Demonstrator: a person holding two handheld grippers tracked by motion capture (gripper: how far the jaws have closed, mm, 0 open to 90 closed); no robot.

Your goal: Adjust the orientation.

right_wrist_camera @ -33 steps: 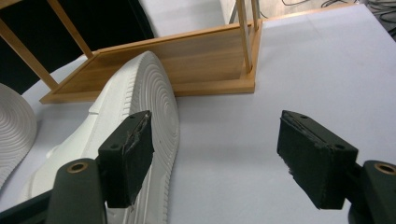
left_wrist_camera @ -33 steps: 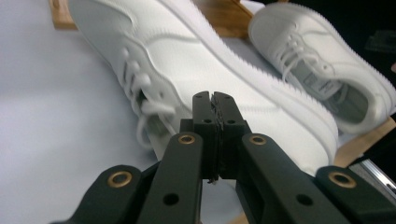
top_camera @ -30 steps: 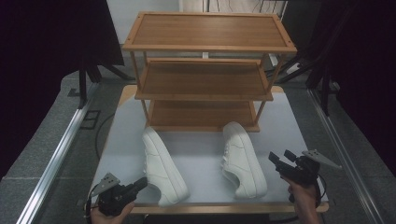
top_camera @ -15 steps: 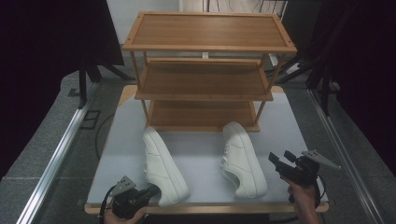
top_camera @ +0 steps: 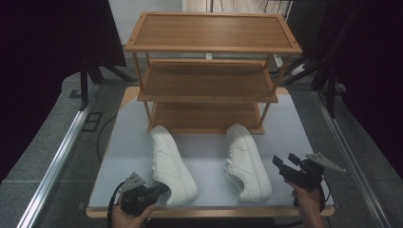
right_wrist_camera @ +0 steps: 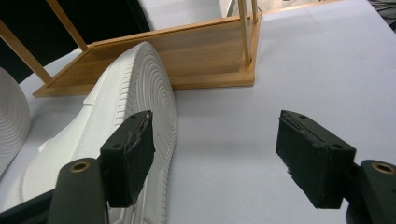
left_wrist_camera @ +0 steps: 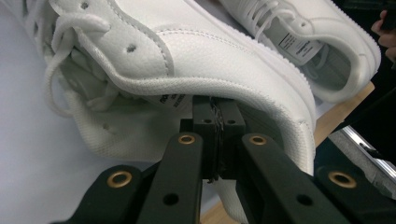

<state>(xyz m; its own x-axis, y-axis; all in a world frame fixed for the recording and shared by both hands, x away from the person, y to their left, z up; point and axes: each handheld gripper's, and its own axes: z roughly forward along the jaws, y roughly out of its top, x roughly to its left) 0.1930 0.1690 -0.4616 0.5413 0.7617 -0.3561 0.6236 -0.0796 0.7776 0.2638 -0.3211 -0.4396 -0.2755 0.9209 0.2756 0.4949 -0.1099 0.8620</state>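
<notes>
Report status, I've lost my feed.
Left tongs shut, tips at the left shoe collar. Right tongs open beside the right shoe. Rack clear.

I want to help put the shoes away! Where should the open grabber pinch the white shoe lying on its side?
Probably at the heel collar of the right shoe. It lies on its side, sole toward the right gripper, so the thin collar rim fits between the jaws better than the wide sole. Come from the near end, one jaw inside the opening.

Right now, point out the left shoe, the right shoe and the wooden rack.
left shoe (top_camera: 171, 164), high view, on its white upper at mid-length.
right shoe (top_camera: 246, 164), high view, on its side panel.
wooden rack (top_camera: 209, 31), high view, on the bare top shelf.
</notes>
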